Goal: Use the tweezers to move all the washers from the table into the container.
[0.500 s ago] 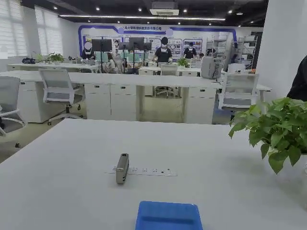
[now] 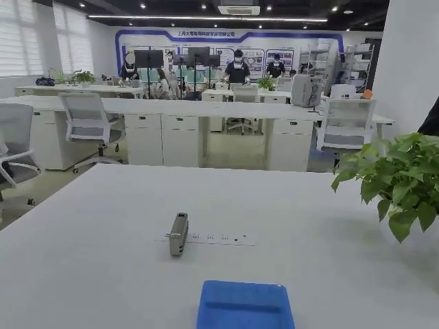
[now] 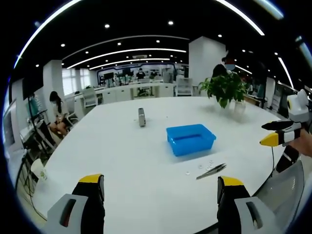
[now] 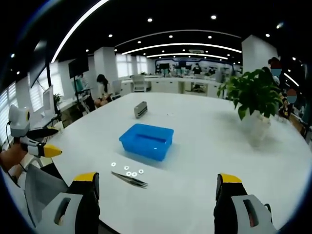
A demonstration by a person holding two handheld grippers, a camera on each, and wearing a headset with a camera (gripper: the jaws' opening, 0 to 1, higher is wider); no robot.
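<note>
I count one blue container [image 4: 146, 141] on the bench [image 4: 204, 146], one pair of tweezers [image 4: 129, 180], and five washers [image 4: 128, 173], as near as I can make them out from the right gripper view. Beyond those I see one grey device [image 4: 140, 109], one potted plant [image 4: 251, 95] and one socket strip [image 2: 219, 238].

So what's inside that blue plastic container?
The blue plastic container looks empty: bare blue floor. Its near wall hides a strip. Small washers lie outside, on the white table.
</note>
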